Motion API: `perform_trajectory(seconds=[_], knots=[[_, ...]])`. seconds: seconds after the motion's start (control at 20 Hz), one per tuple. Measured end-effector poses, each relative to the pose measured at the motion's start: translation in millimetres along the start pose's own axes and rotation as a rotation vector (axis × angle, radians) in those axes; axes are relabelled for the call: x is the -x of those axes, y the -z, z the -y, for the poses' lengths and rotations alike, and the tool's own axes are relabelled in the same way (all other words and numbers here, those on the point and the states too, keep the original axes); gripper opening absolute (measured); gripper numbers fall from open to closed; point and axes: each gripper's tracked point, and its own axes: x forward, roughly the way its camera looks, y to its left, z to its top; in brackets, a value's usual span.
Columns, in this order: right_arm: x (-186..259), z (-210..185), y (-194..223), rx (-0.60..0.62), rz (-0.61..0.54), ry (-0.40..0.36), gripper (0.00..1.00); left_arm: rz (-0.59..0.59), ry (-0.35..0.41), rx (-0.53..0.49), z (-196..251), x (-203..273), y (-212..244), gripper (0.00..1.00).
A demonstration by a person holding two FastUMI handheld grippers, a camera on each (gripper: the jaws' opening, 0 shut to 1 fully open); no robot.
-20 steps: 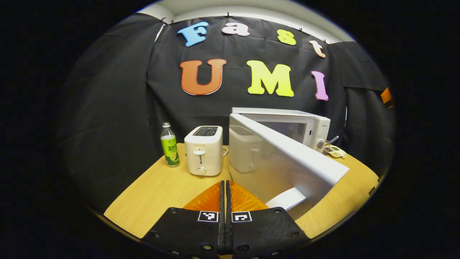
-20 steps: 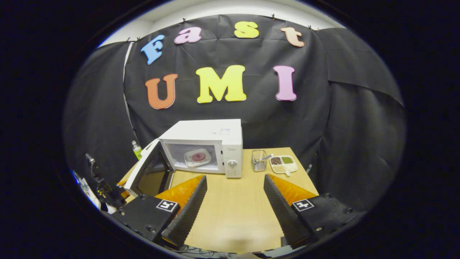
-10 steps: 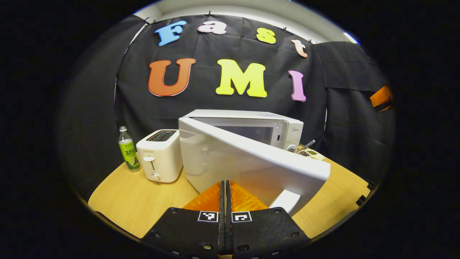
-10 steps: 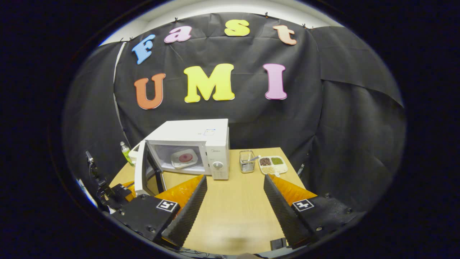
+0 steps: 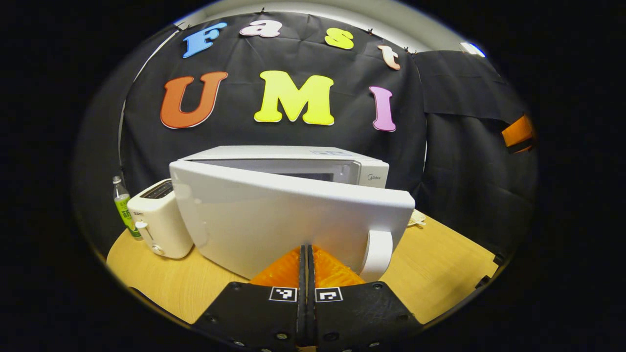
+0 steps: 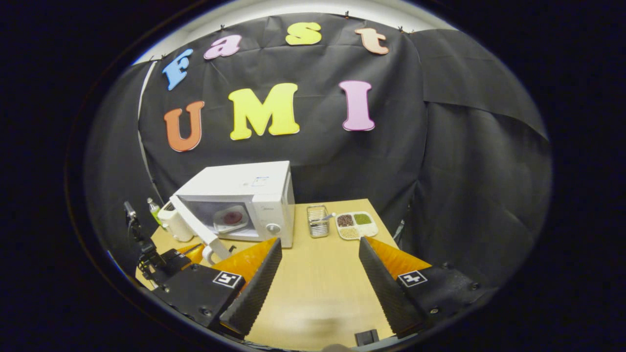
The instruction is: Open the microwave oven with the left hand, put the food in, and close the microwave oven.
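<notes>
While the left gripper, its fingers pressed together on nothing, noses against the outer face of the door, the door has swung from wide open a second ago to about half closed. Inside the microwave, the plate of food sits on the cavity floor, so loading looks done and only the closing push remains. Holding back over the table, the right gripper is spread wide and empty.

Staged recording booth, black cloth wall behind a wooden desk set with microwave, toaster, bottle.
</notes>
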Motion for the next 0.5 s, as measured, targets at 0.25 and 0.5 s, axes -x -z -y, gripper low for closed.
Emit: perform_trajectory(seconds=[0.25,0.5], knots=[[-6,28,-1,-0.019,-0.005,0.043,1.00,0.003,0.018,-0.019,7,-44,-11,0.00],[-7,51,-3,-0.022,-0.004,0.091,1.00,-0.002,0.021,0.000,12,-74,-11,0.00]])
